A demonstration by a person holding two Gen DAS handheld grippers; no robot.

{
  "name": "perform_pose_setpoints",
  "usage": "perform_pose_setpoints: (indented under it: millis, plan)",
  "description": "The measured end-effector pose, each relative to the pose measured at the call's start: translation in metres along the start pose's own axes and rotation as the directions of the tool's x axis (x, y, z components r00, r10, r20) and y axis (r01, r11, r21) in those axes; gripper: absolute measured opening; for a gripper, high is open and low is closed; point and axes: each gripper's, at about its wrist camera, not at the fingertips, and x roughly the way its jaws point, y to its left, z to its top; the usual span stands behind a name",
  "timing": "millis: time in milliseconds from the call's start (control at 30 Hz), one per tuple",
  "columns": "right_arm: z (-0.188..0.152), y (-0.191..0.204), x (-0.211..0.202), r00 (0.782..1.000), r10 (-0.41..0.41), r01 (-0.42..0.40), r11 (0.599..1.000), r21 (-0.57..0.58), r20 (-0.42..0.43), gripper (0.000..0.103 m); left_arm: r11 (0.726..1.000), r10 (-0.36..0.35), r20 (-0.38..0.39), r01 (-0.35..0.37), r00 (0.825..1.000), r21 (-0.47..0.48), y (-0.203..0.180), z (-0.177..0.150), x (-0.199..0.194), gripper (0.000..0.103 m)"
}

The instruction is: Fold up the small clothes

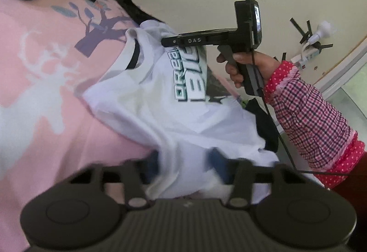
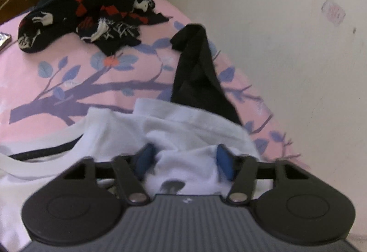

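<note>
Both tongs have white cloth between their blue pads: the left tongs (image 1: 187, 166) pinch a bunched edge of the white T-shirt (image 1: 146, 100), while the right tongs (image 2: 184, 158) stand partly apart around its shoulder, grip unclear. It lies rumpled on the pink bedsheet (image 2: 45, 103), not yet folded. Beyond it wait a black garment (image 2: 195, 73) and a patterned dark pile (image 2: 91, 11), apparently unfolded too.
</note>
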Motion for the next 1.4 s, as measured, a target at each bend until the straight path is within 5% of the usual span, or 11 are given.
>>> perform_pose_setpoints:
  millis: [100,267,400,600,933,1133,1300,1400]
  plan:
    - [-0.006,0.011,-0.013,1.000,0.004,-0.002,0.999,-0.037,0.030,0.007,1.000,-0.001,-0.003,0.001,1.000,-0.020,0.007,-0.003,0.002,0.013]
    - [-0.012,0.022,-0.043,0.989,-0.073,0.082,0.994,-0.071,0.126,0.001,1.000,0.016,0.017,-0.016,1.000,0.017,0.002,-0.004,-0.003,0.010]
    - [-0.023,0.026,-0.074,0.951,-0.176,0.201,0.977,-0.073,0.256,0.000,0.998,0.028,0.049,-0.031,0.998,0.055,-0.006,-0.003,-0.011,0.010]
    - [-0.046,0.021,-0.148,0.835,-0.314,0.311,0.947,0.083,0.452,0.000,0.989,0.034,0.118,-0.050,0.992,0.136,-0.027,0.004,-0.026,0.009]
    - [-0.080,0.010,-0.287,0.563,-0.529,0.395,0.847,0.355,0.635,0.000,0.948,-0.008,0.246,-0.071,0.969,0.309,-0.086,0.032,-0.033,0.006]
    - [-0.090,0.011,-0.348,0.431,-0.597,0.431,0.795,0.428,0.676,0.000,0.917,-0.059,0.296,-0.065,0.953,0.395,-0.128,0.053,-0.038,0.006]
    - [-0.105,0.011,-0.390,0.349,-0.656,0.451,0.744,0.494,0.669,0.000,0.886,-0.115,0.311,-0.044,0.943,0.461,-0.156,0.059,-0.040,0.006]
    - [-0.120,0.012,-0.401,0.335,-0.678,0.451,0.725,0.520,0.654,0.000,0.876,-0.131,0.279,-0.021,0.951,0.483,-0.162,0.049,-0.029,0.015]
